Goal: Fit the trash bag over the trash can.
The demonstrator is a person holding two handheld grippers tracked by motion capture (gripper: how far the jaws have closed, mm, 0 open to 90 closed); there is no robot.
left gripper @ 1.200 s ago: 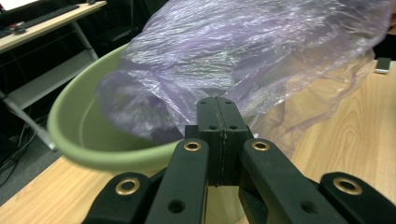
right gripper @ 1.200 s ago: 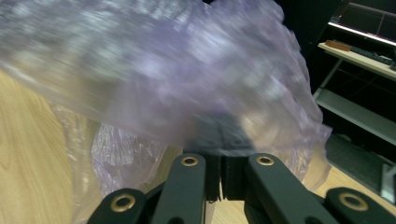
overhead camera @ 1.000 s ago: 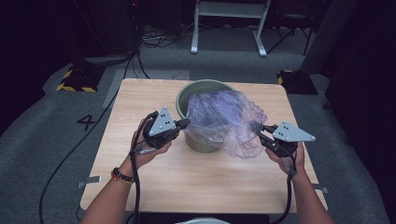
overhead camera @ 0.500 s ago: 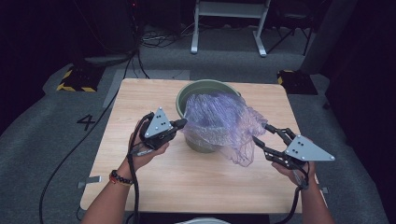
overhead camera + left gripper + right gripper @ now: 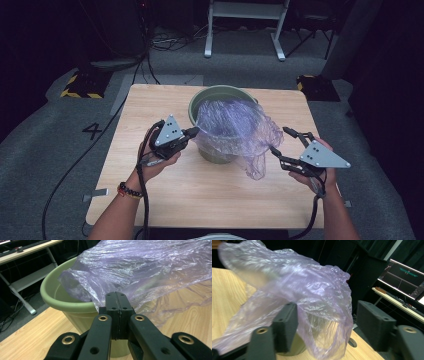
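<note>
A green pot (image 5: 220,95) stands at the back middle of the wooden table (image 5: 200,195), and a crumpled see-through purple bag (image 5: 235,127) lies draped over its mouth and down its right side. My left gripper (image 5: 194,131) is at the pot's left rim, shut on the bag's edge. In the left gripper view the pads (image 5: 115,296) meet with the film (image 5: 150,267) pinched between them, beside the pot rim (image 5: 62,305). My right gripper (image 5: 280,140) is right of the pot. Its jaws have just been opening, and the bag (image 5: 299,285) hangs loose between them (image 5: 327,322).
Beyond the table are grey floor, cables, two black-and-yellow striped blocks (image 5: 80,86) and the white legs of a stand (image 5: 245,30). A monitor on a desk (image 5: 404,275) shows in the right gripper view. Bare tabletop lies in front of the pot.
The right gripper has opened and drawn back toward the table's right front, letting go of the bag, whose right side now sags lower. The left gripper has kept still.
</note>
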